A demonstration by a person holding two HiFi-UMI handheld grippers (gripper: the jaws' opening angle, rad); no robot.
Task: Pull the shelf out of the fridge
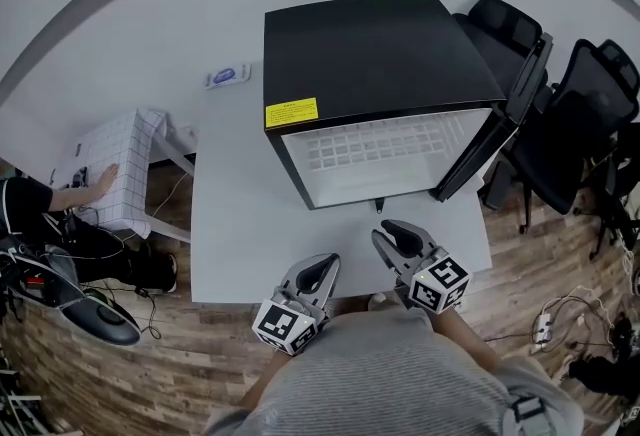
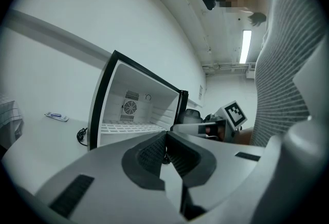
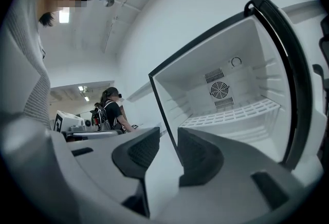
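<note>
A black mini fridge stands on the white table with its door swung open to the right. Inside lies a white wire shelf, which the left gripper view shows as shelf and the right gripper view as shelf, below the rear fan. My left gripper hovers over the table's near edge, apart from the fridge, its jaws shut and empty. My right gripper is closer to the fridge's opening, with a gap between its jaws and nothing in them.
Black office chairs crowd the right side behind the open door. A small blue-and-white item lies on the table left of the fridge, and a black cable end lies at its front. A person sits at a low table far left.
</note>
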